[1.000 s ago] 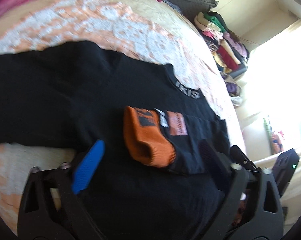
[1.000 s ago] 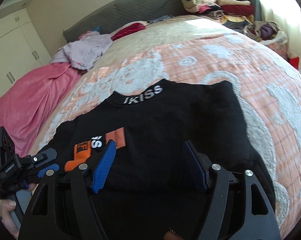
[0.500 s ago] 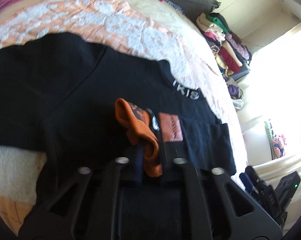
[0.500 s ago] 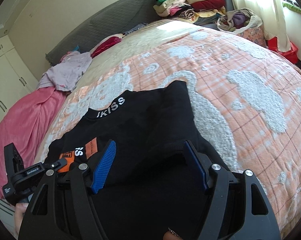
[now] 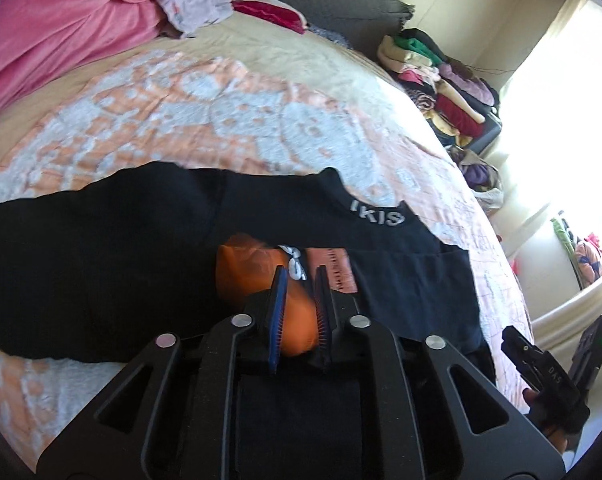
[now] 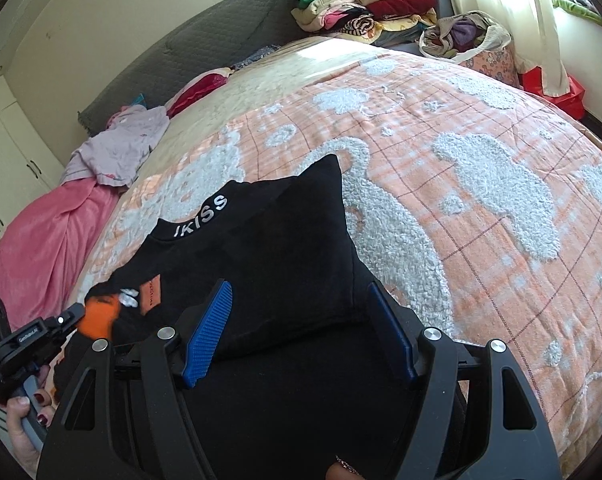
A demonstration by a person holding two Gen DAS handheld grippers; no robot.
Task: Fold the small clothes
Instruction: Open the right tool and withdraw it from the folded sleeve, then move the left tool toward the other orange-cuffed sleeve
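A small black sweater (image 5: 101, 248) with white "IKISS" letters on its collar (image 6: 200, 219) lies on the bed, one side folded in over the body (image 6: 301, 248). My left gripper (image 5: 300, 276) is shut on the sleeve's orange cuff (image 5: 253, 276) and holds it over the sweater's chest; it also shows at the left of the right wrist view (image 6: 75, 314). My right gripper (image 6: 301, 312) is open and empty, just above the sweater's lower part, jaws wide apart.
The bed has an orange and white fleece blanket (image 6: 481, 200). A pink blanket (image 5: 61, 28) and a lilac garment (image 6: 121, 148) lie near the grey headboard (image 6: 205, 40). Stacked folded clothes (image 6: 365, 4) stand beside the bed, by the bright window.
My left gripper closed on the orange cuff and lifted it over the sweater's chest. My right gripper stayed open and drew back, leaving the sweater's right side folded inward.
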